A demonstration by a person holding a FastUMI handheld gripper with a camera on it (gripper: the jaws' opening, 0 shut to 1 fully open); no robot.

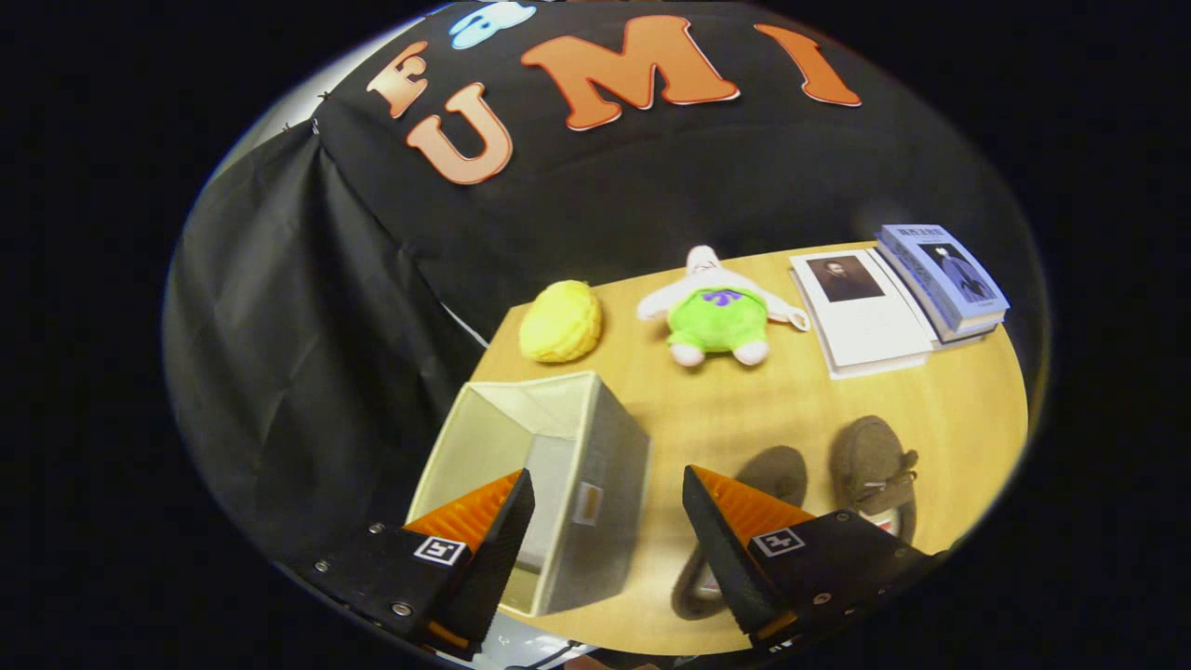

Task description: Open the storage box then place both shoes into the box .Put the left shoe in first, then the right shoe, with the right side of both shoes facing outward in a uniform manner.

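A grey fabric storage box (pixel 595 465) stands on the wooden table (pixel 949 409) with its top open and its pale inside showing. My gripper (pixel 609 507) hovers above it, open, with nothing between the fingers. The left fingertip (pixel 498 507) hangs over the box's opening, and the right fingertip (pixel 721 507) is over the table just right of the box. Two brown shoes lie side by side to the right of the box. The nearer shoe (pixel 777 470) is partly hidden behind the right finger. The other shoe (pixel 875 470) lies further right.
Beyond the box lie a yellow knitted ball (pixel 560 321) and a plush toy in green shorts (pixel 716 312). A stack of books (pixel 898 298) sits at the table's far right. The black cloth wall closes the back and left side.
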